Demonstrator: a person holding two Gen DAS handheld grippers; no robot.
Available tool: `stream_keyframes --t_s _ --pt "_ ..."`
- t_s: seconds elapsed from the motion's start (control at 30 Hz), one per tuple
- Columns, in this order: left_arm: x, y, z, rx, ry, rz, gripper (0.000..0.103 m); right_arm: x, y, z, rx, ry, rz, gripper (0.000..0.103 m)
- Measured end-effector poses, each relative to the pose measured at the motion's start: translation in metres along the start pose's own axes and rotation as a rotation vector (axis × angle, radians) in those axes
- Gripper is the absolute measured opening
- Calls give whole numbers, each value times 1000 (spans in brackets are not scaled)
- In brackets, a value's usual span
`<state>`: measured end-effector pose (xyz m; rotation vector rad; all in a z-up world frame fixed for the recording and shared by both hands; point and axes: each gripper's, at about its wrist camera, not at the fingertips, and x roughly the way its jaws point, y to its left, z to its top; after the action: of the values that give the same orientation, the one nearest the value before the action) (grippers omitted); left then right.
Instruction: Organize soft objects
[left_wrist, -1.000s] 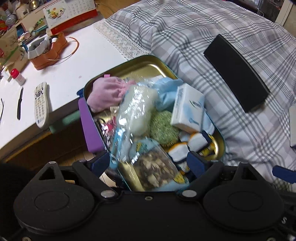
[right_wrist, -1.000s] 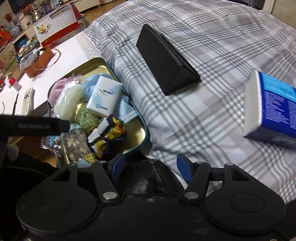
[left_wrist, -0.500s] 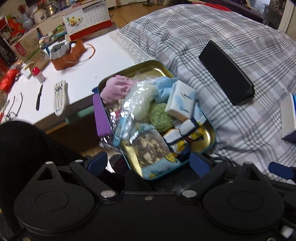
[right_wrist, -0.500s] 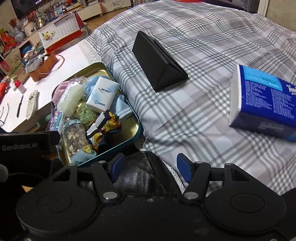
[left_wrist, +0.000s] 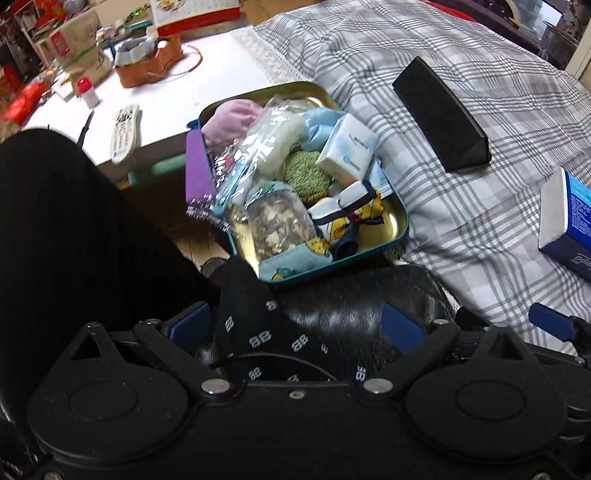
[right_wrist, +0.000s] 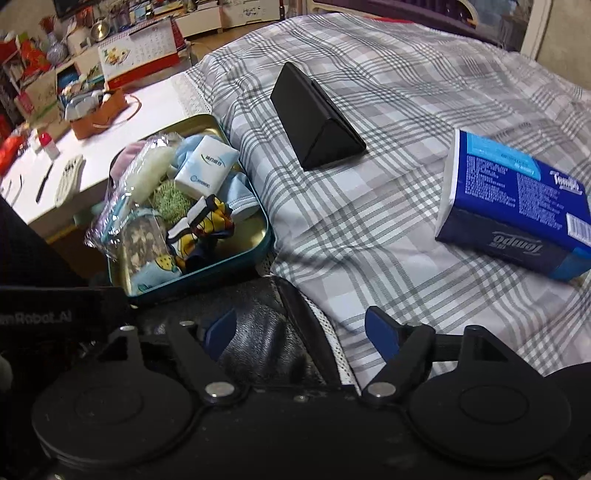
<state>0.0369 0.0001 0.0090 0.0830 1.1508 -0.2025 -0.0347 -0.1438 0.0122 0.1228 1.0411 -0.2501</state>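
- The bed (right_wrist: 388, 206), under a grey plaid cover, fills the right side of both views and carries most of what we see.
- The white worktop (left_wrist: 207, 85) runs along the bed's left edge, with a remote control (left_wrist: 123, 131), a brown pouch (left_wrist: 151, 64) and a desk calendar (right_wrist: 142, 55) on it.
- The gold tin tray (left_wrist: 389, 225) with its teal rim sits where bed and worktop meet, and it is packed with the soft things.
- Inside the tray: a pink cloth (left_wrist: 229, 118) at the far corner, a clear bag of white stuff (left_wrist: 269, 144) lying over it, a green scrubber (left_wrist: 308, 177) in the middle, a white tissue pack (left_wrist: 349, 149) propped on a pale blue cloth, a printed pouch (left_wrist: 280, 225) and a bundle of patterned socks (left_wrist: 351, 210) at the near end.
- The blue tissue box (right_wrist: 517, 203) lies on the bed, well apart from the tray to its right.
- The black triangular case (right_wrist: 314, 129) rests on the bed between tray and box.
- A dark leather surface (left_wrist: 351, 306) and a black logo-print fabric (left_wrist: 255, 321) lie right beneath both tools, near the tray's front edge.
- Left claw (left_wrist: 295, 325): fingers spread wide and just been opening further, hovering over the dark fabric, pads pressing on nothing.
- Right claw (right_wrist: 303, 328): fingers apart and just been opening too, above the leather, nothing gripped.
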Motion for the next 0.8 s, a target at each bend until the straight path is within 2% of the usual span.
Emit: stream_keyframes --t_s 0.37,0.8 --pt "-1 13 -9 -23 0 18 96 4 0 -2 -16 5 -35 79" --pt "5 8 -14 -14 16 22 96 3 -2 -2 -2 -6 -37 79"
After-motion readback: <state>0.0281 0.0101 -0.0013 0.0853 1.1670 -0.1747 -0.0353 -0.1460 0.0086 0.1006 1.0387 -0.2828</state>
